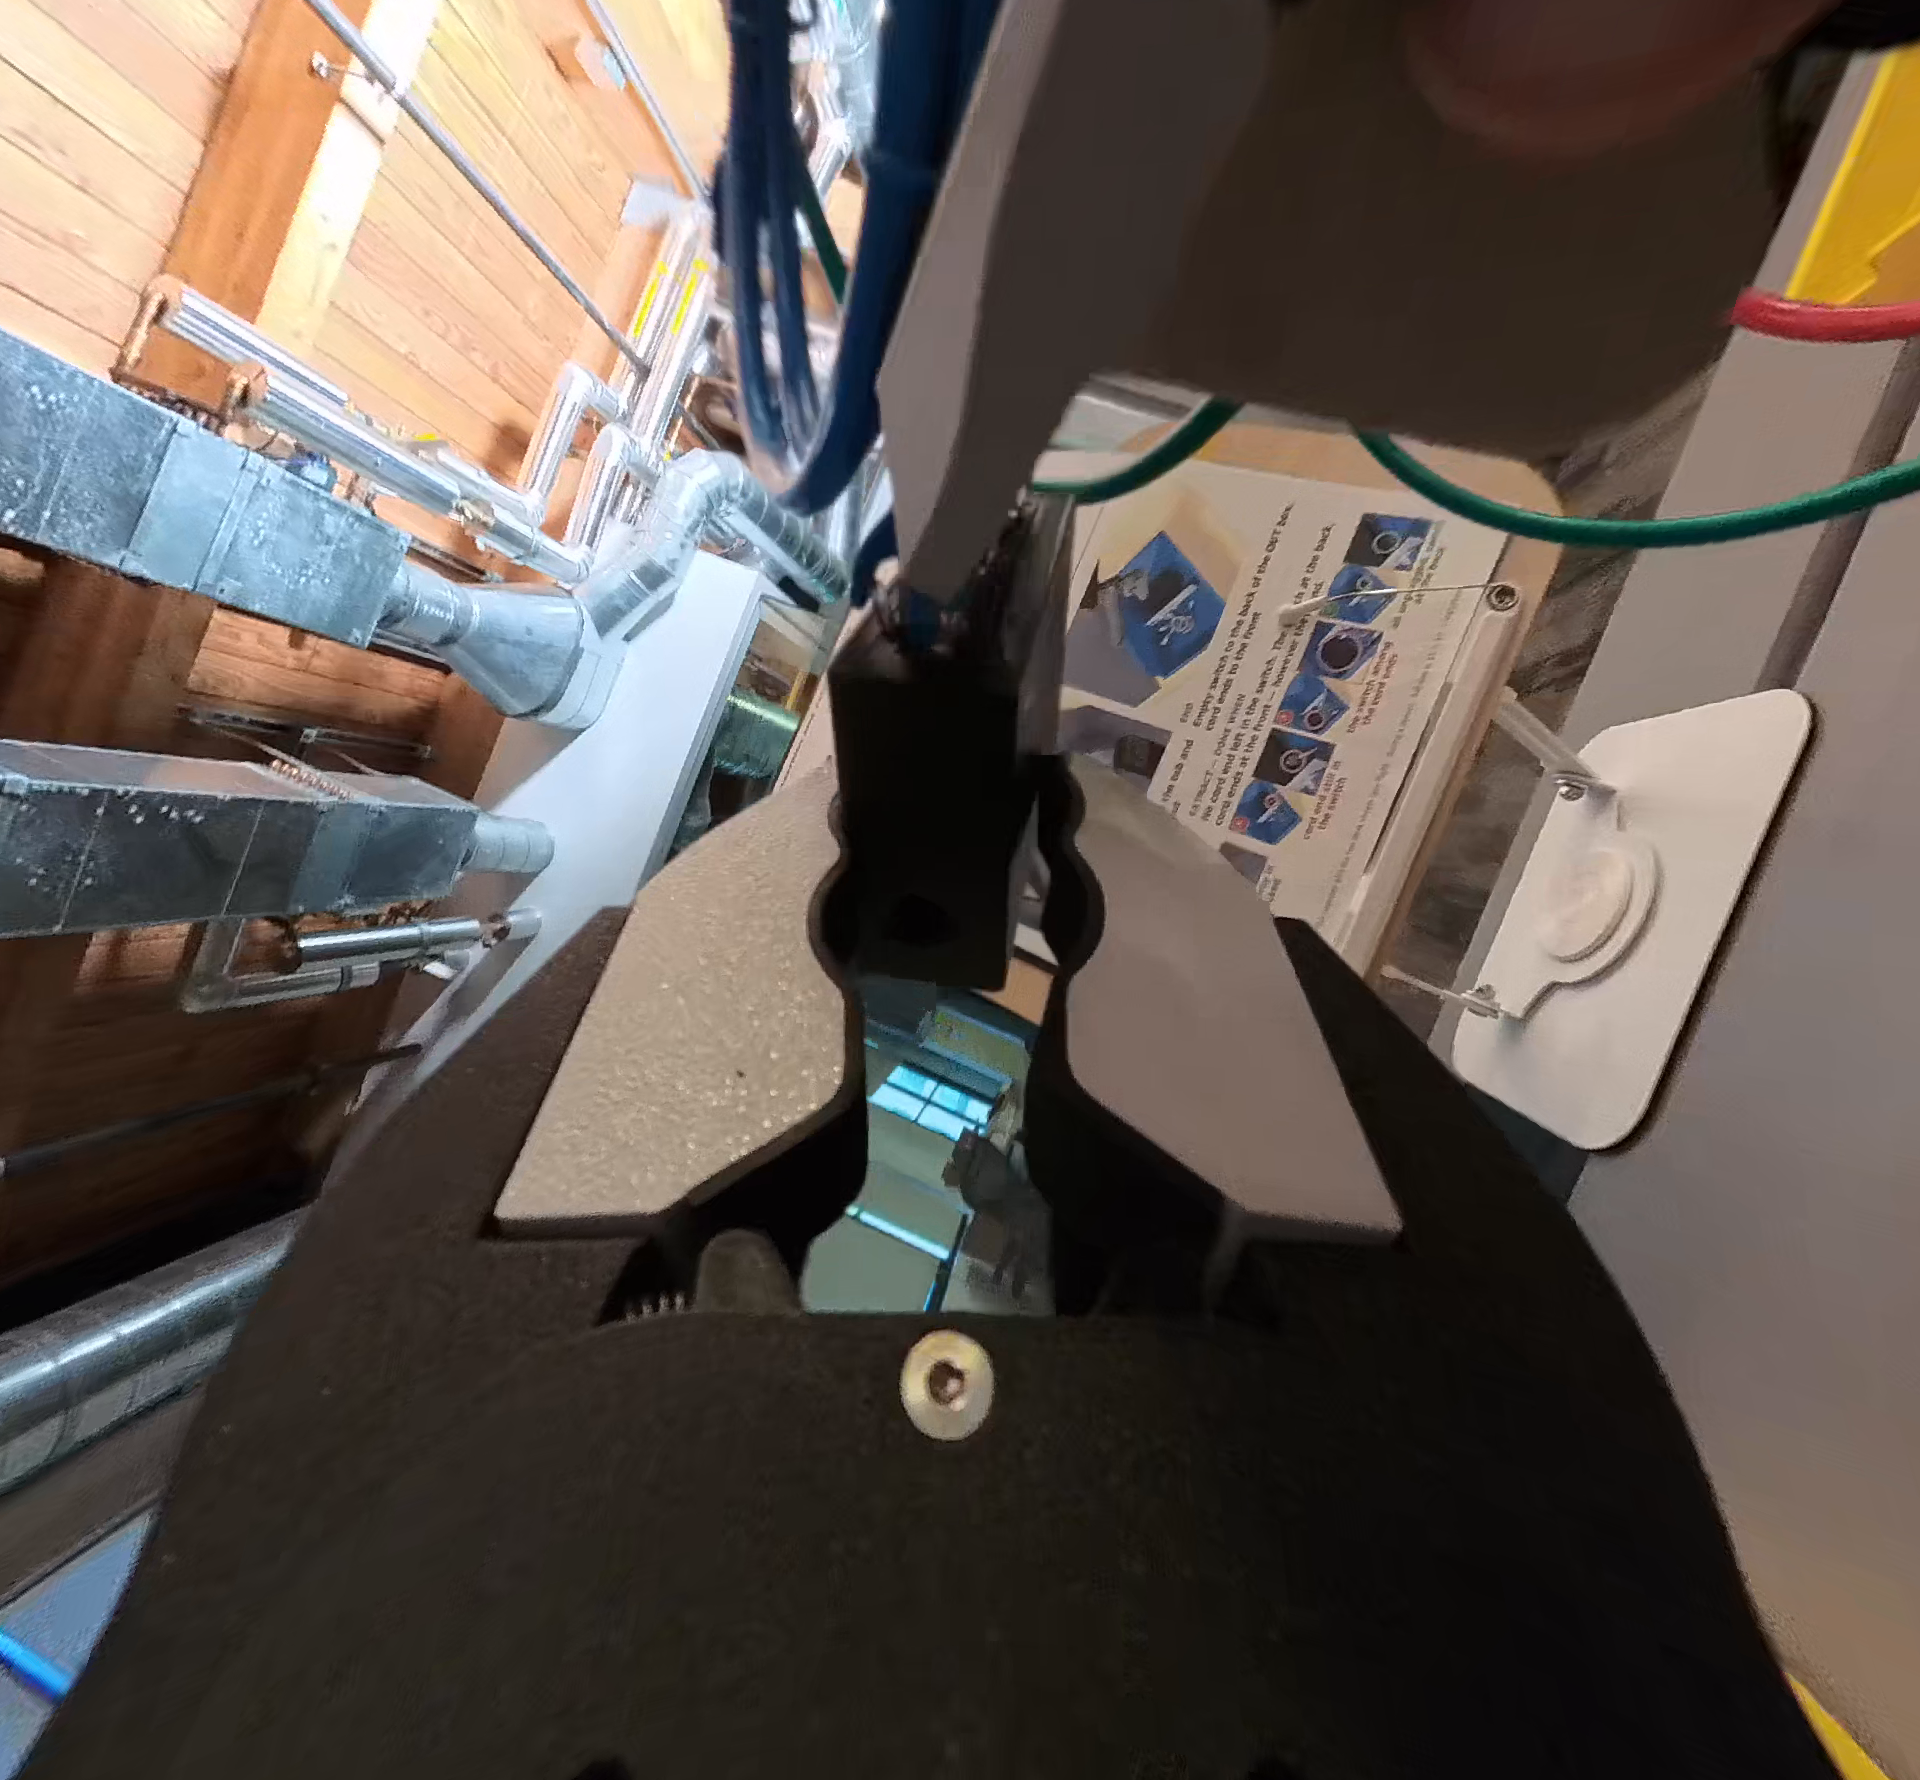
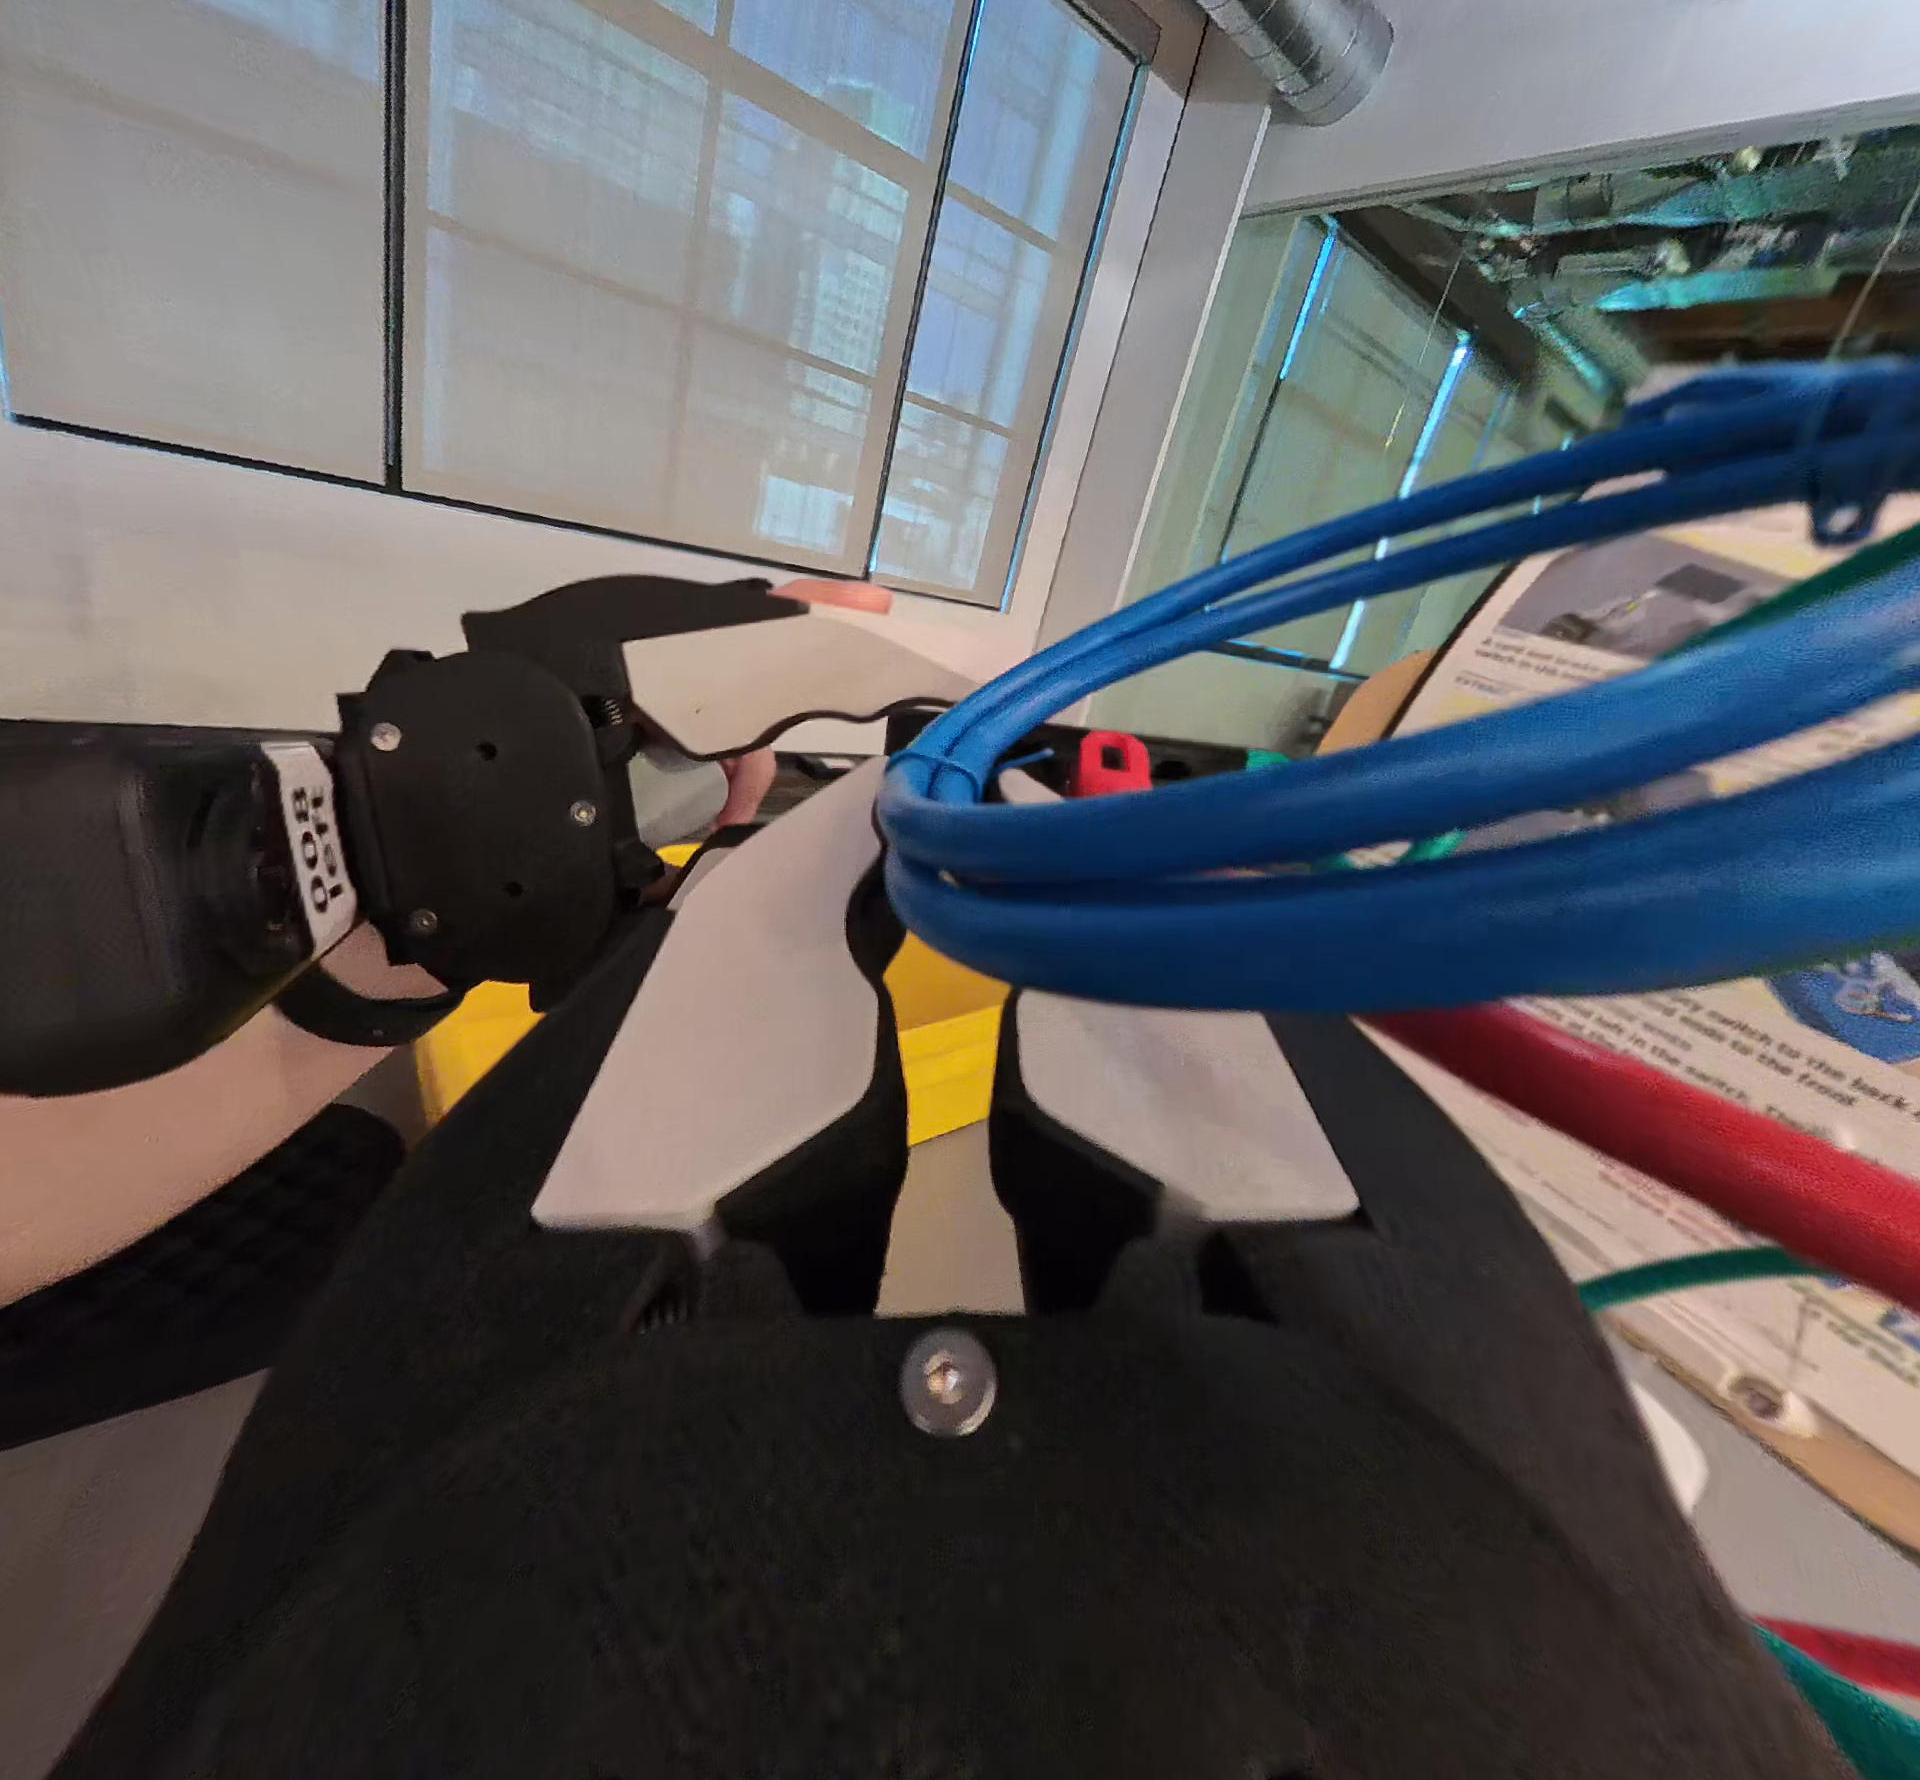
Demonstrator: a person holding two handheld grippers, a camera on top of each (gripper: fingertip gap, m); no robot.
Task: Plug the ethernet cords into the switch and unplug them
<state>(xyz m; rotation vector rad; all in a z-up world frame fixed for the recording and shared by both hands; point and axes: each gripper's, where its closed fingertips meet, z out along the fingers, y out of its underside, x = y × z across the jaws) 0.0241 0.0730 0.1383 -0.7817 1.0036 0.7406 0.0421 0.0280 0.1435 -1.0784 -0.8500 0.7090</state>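
My left gripper (image 1: 940,857) is shut on the black switch (image 1: 914,743), gripping its sides. My right gripper (image 1: 956,556) reaches down to the switch's top edge, where a blue plug meets it. In the right wrist view my right gripper (image 2: 935,847) is nearly closed, its tips hidden behind a looped bundle of blue ethernet cords (image 2: 1351,920); it appears shut on the blue cord's end. The left gripper (image 2: 488,816) shows at the left, a hand around it. A red plug (image 2: 1110,762) sits in the switch (image 2: 1174,756). The blue cords (image 1: 894,224) hang above the switch.
A red cord (image 2: 1662,1128) and a green cord (image 1: 1662,525) run across a printed instruction sheet (image 1: 1299,670) on the right. A yellow bin (image 2: 951,1034) lies below the grippers. A white bracket (image 1: 1621,899) sits on the grey surface. Windows and metal ducts are behind. My hands' fingertips stand some 5 cm from each other.
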